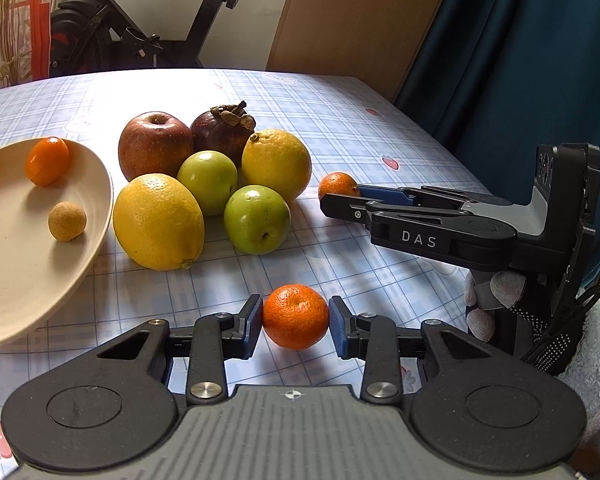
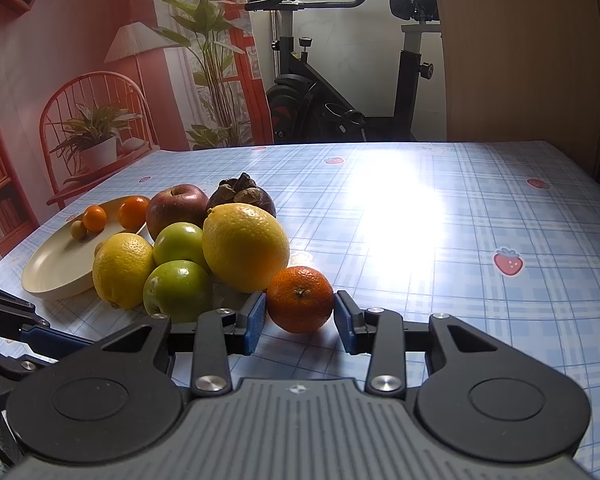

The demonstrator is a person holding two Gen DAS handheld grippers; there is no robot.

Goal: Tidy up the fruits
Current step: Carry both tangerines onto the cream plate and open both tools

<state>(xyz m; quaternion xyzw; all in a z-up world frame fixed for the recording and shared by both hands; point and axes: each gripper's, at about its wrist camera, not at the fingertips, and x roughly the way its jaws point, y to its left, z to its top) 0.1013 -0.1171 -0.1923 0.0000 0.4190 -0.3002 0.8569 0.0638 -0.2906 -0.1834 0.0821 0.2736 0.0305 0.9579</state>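
Observation:
In the left wrist view, my left gripper (image 1: 296, 322) is shut on a small mandarin (image 1: 296, 312) that rests on the checked tablecloth (image 1: 380, 128), both blue pads pressed against its sides. To its right, my right gripper (image 1: 340, 194) comes in from the side, shut on a second mandarin (image 1: 337, 183). The right wrist view shows that mandarin (image 2: 300, 298) pinched between the right gripper's (image 2: 300, 318) pads, beside the fruit pile. A cream plate (image 1: 4, 280) on the left holds two small orange fruits (image 1: 47, 161) and a tan round fruit (image 1: 67, 221).
The pile between plate and grippers has a red apple (image 1: 154, 148), a mangosteen (image 1: 222, 126), two yellow citrus (image 1: 158, 222), and two green apples (image 1: 257, 218). A gloved hand (image 1: 508, 288) holds the right gripper. An exercise bike (image 2: 340, 92) stands beyond the table's far edge.

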